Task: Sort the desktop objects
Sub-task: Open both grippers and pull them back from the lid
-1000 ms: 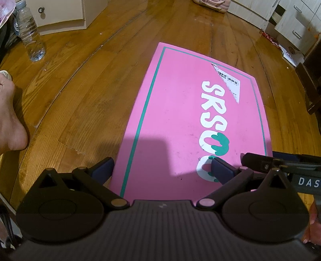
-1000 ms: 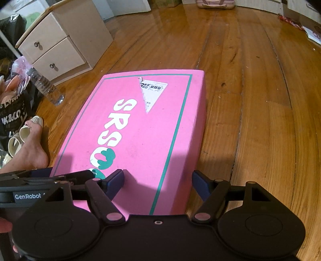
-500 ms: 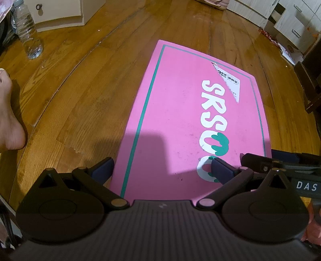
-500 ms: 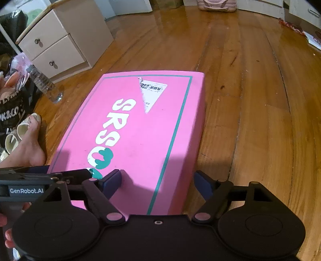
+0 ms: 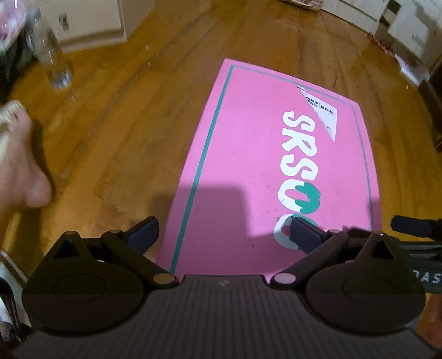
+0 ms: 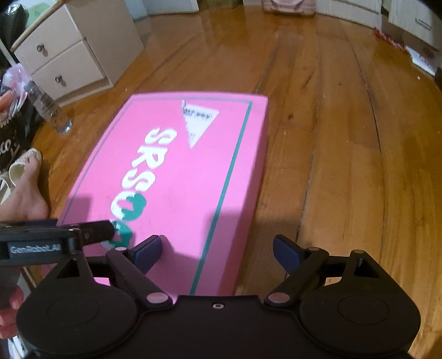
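A flat pink box (image 5: 248, 171) with white "SRSO" lettering, a teal border line and a torn white label lies on the wooden floor; it also shows in the right wrist view (image 6: 179, 179). My left gripper (image 5: 223, 234) is open and empty, held above the box's near left edge. My right gripper (image 6: 218, 251) is open and empty, held above the box's near right edge. Each gripper shows at the side of the other's view. No other desktop objects are in view.
A clear plastic bottle (image 5: 52, 63) stands on the floor at the left, near a cream drawer cabinet (image 6: 69, 52). A bare foot (image 5: 19, 165) is at the left. White cabinets (image 5: 408, 24) and clutter stand at the far right.
Both grippers have lifted and pulled back a little, so the box looks smaller and farther; both views are motion-blurred. The jaws stay open.
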The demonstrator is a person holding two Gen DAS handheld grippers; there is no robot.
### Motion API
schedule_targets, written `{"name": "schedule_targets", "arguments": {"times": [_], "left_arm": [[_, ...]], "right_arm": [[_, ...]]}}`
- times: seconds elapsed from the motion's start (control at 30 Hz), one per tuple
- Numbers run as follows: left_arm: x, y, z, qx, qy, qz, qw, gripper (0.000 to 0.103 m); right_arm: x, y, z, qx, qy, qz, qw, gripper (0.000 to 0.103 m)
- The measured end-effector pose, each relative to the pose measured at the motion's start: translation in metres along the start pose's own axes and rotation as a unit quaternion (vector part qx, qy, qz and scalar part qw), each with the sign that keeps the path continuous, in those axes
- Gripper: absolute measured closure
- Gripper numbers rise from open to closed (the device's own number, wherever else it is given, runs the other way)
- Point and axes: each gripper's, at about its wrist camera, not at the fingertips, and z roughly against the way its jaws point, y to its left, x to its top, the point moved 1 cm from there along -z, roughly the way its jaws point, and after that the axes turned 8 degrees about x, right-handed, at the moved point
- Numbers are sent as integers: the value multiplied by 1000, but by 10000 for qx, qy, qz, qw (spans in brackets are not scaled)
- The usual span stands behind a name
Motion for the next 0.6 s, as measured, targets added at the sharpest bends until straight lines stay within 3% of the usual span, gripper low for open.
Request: {"name": "schedule_targets", "arguments": {"times": [0.1, 0.27, 0.4, 0.6], "left_arm": [[-5, -5, 29, 382, -415, -154, 9983, 0], [-15, -6, 83, 372, -828, -317, 9954, 0], [-28, -10, 114, 597, -1093, -325, 9917, 0], [-43, -28, 139, 331, -1343, -295, 9900, 0]], "right_arm": [[-2, 5, 11, 326, 352, 108, 9988, 13], [-10, 25, 41, 196, 279, 539, 9980, 13], [-23, 35, 58, 2, 164, 781, 9968, 13], [-39, 38, 93, -290, -113, 834, 9960, 13]]}}
